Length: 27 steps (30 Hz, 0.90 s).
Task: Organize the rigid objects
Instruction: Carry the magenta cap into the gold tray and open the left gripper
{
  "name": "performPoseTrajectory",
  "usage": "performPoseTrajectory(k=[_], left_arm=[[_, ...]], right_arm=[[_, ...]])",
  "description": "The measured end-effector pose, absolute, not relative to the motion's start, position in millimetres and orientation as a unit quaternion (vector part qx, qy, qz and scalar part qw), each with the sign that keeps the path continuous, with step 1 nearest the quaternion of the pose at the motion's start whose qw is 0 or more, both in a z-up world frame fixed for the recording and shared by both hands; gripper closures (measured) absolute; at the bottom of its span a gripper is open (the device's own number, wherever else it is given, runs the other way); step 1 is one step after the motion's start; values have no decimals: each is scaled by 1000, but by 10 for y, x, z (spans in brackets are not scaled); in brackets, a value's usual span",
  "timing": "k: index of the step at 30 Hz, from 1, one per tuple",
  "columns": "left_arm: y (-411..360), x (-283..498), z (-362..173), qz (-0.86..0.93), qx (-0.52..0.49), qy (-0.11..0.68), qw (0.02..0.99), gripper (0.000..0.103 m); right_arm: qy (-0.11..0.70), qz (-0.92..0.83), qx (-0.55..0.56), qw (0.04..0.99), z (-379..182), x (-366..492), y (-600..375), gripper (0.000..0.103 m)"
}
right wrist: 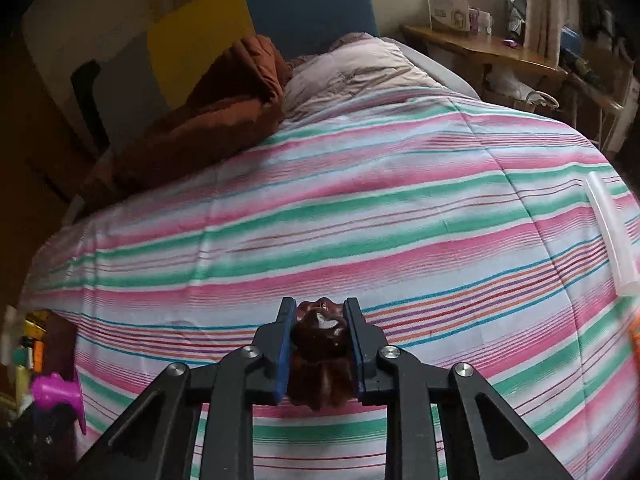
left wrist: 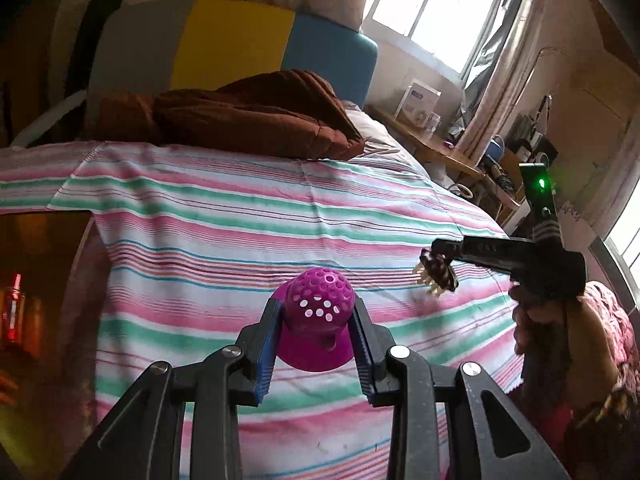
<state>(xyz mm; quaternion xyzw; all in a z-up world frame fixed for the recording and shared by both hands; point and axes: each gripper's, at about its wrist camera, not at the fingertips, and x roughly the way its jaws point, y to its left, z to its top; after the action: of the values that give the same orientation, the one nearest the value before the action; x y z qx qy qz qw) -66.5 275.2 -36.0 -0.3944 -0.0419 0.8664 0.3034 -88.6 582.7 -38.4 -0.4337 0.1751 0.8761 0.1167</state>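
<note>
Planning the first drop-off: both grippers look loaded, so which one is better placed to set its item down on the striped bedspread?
Left, probably. The left gripper holds the purple perforated piece low above the striped bedspread; the right gripper carries the brown hair claw raised near the bed's edge.

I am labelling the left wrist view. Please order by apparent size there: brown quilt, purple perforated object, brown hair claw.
1. brown quilt
2. purple perforated object, though it is nearest the camera, so its real size is unsure
3. brown hair claw

nothing readable from my side, white box (right wrist: 447, 4) on the desk (right wrist: 480, 50) has print, way too blurry
</note>
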Motion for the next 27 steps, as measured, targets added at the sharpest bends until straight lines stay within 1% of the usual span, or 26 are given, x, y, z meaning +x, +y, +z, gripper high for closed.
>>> performPoseTrajectory(k=[3,13,20,27], left_arm=[[2655,-597,-329,867,-392,-40,305,70],[2127,-425,-136,880,-376,-43,287,70],[1543,-544,-14,903,-360,-63,225,70],[1040,-936,-103,902,-383,-100,170,70]], right_arm=[[164,881,-427,118,-338,-878,5797,79],[169,882,-428,104,-344,-869,5764,79],[179,881,-427,98,-356,-854,5759,79],[181,880,-426,101,-365,-849,5756,79]])
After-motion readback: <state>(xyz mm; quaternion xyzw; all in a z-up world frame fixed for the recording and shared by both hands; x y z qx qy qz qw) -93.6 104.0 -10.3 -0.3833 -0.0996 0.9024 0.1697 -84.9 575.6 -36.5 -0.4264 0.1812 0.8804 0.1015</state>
